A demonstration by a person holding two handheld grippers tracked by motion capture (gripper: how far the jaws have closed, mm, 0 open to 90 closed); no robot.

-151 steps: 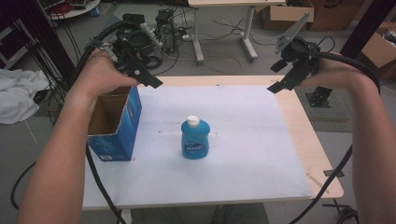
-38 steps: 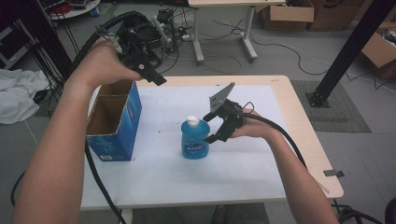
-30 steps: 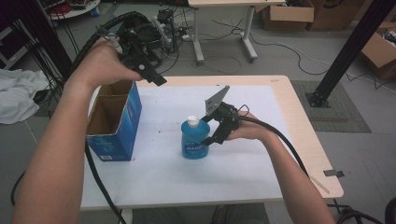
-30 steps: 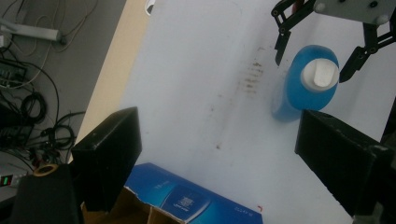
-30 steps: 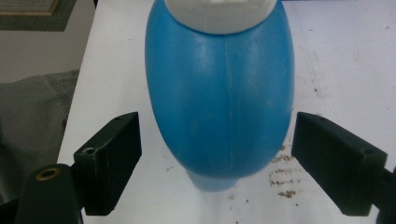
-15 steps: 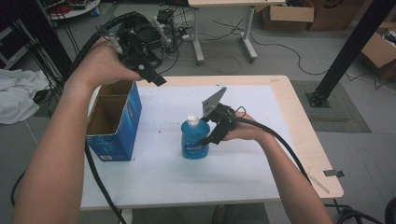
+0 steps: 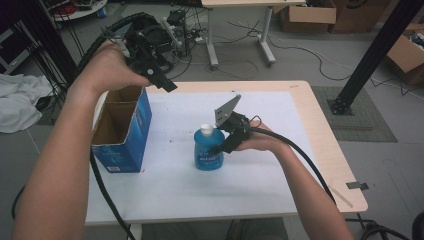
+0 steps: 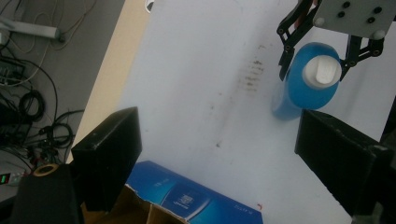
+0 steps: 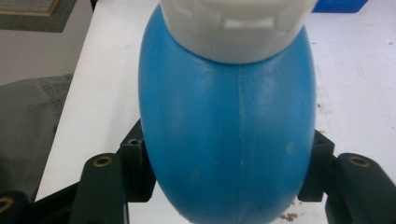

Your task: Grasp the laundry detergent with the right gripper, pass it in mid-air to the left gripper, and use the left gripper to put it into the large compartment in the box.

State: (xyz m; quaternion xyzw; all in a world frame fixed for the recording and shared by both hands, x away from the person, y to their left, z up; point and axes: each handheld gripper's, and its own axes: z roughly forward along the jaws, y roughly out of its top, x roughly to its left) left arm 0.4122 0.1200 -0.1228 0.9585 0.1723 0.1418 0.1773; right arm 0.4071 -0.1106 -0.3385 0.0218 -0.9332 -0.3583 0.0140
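Between right gripper (image 7: 219,146) jaws | blue bottle (image 7: 207,153) | upright on table (image 7: 260,175)

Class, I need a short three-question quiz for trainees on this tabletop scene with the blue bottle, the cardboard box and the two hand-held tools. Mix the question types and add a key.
1. True or false: the blue bottle lies on its side on the white table.
2. The right tool is: A) far from the bottle, B) with one jaw on each side of the bottle, C) inside the open blue box.
3. Fill in: the left tool is held open above the ____.

Key: 1 false, it stands upright with its white cap on; 2 B; 3 box.
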